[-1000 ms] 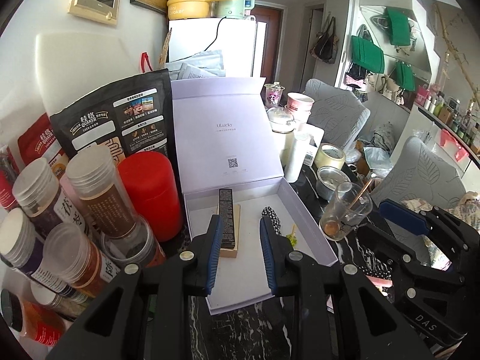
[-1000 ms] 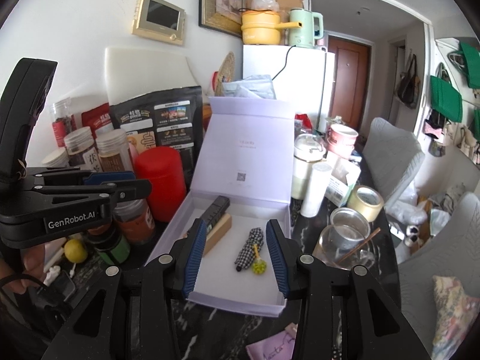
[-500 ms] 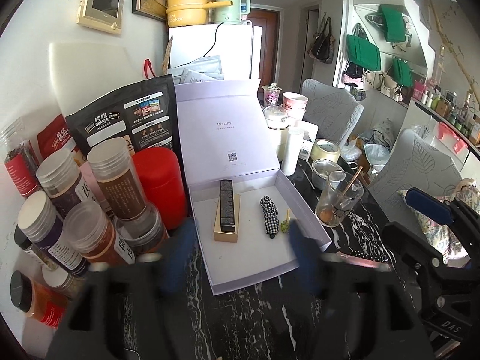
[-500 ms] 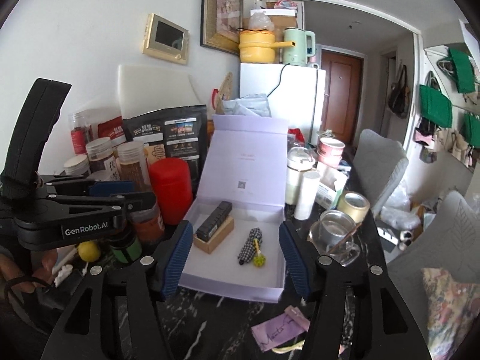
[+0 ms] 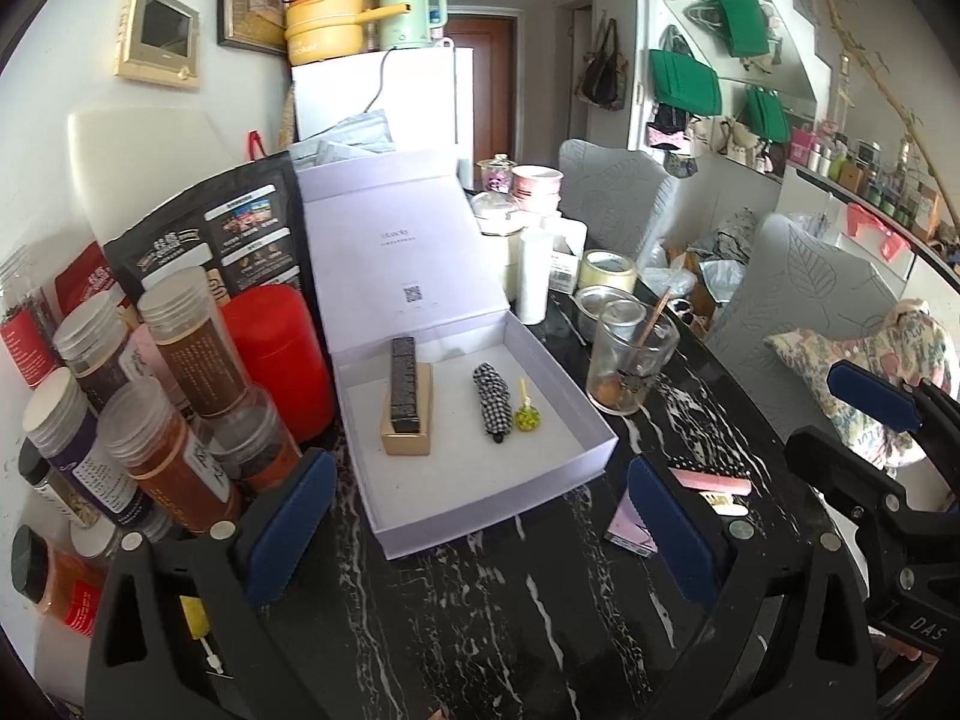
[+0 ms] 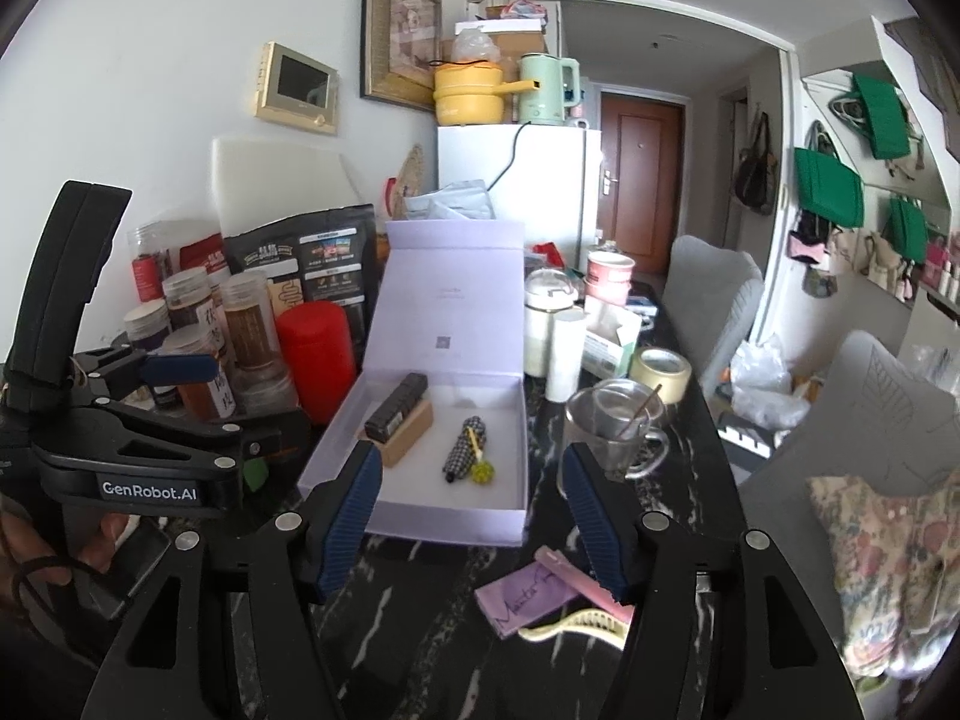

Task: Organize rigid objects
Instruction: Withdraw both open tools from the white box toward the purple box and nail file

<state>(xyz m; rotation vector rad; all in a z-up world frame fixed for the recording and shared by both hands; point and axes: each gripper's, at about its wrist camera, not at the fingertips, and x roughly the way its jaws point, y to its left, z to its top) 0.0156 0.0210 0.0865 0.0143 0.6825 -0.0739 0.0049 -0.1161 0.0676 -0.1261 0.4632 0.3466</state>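
Right wrist view showed both grippers empty, right gripper [image 6: 474, 516] and left gripper [image 5: 474, 522] fingers spreading; the hair clip [image 6: 570, 624] on the counter [image 6: 420, 630] best suited a low, centred pinch.

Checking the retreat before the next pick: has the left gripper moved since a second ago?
Yes. The left gripper has backed away from the lavender box, jaws opening, nothing between them.

A red canister [image 5: 276, 354] is standing beside spice jars [image 5: 180, 354]; a glass mug [image 6: 612, 435] is sitting on the dark worktop [image 5: 480, 612].
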